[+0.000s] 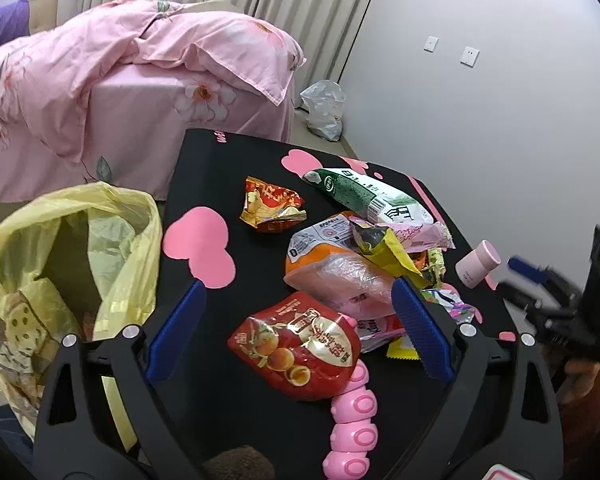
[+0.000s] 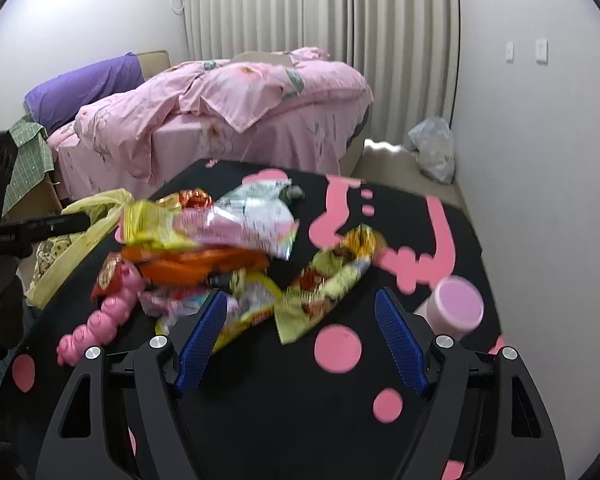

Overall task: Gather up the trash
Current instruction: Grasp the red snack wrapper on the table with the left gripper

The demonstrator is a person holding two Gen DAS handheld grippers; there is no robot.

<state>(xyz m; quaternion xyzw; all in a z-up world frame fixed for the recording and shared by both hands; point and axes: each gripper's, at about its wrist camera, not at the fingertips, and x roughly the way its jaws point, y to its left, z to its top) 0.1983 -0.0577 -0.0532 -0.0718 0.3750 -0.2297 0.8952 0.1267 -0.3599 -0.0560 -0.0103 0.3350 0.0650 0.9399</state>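
Both my grippers empty over the trash pile
My left gripper (image 1: pixel 296 312) and right gripper (image 2: pixel 300 340) spread wide — wrappers (image 1: pixel 364 248) heaped on the black table (image 1: pixel 220 176), yellow bag (image 1: pixel 60 248) at its left edge.

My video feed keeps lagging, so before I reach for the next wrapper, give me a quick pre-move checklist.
1. Left gripper open and empty: ok.
2. Right gripper open and empty: ok.
3. Red glossy snack pouch lying between the left fingers, free on top: ok.
4. Yellow plastic trash bag mouth open beside the black table with pink shapes: ok.
5. Pink segmented plastic toy partly under the pouch, could get dragged: not ok.
6. Pink cylindrical bottle close to a right finger: not ok.
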